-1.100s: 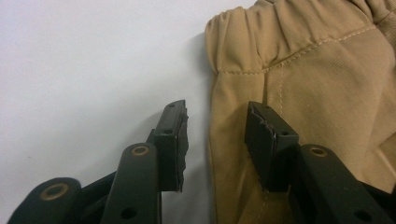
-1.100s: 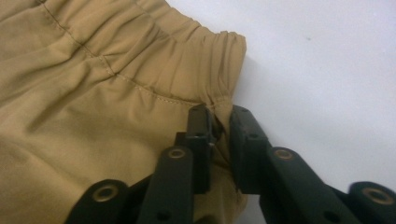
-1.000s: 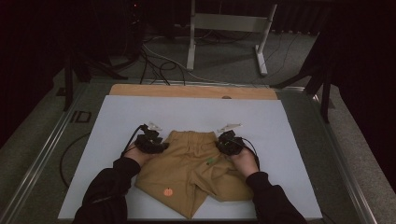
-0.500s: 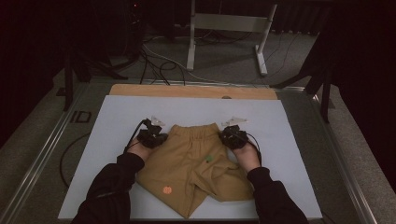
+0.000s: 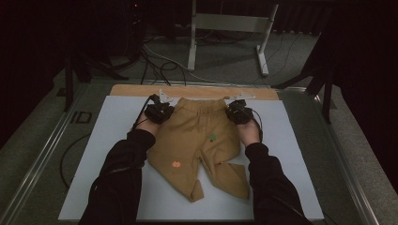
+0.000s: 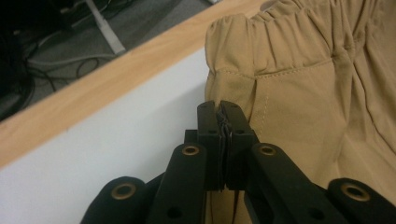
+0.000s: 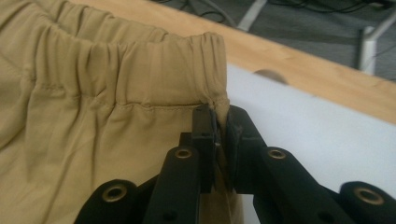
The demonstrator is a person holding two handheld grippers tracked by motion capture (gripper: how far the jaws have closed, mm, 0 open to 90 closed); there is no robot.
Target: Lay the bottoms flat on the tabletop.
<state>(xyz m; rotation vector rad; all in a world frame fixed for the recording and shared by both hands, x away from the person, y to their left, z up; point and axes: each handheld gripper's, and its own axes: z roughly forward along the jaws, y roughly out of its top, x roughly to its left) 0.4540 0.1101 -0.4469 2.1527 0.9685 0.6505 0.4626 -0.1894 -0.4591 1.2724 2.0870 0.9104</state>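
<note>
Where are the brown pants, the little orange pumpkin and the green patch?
brown pants [image 5: 195, 140], high view, middle of the fabric
orange pumpkin [image 5: 176, 164], high view, on one leg
green patch [image 5: 213, 137], high view, near the crotch

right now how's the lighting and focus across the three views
High view: dim, the floor around nearly black, the white mat lit and the trousers readable. Left gripper view: bright, waistband seams crisp, near black linkage soft. Right gripper view: bright, elastic gathers sharp, background blurred.

white mat [image 5: 112, 140], wooden board [image 5: 141, 90], metal stand [image 5: 225, 28]
</note>
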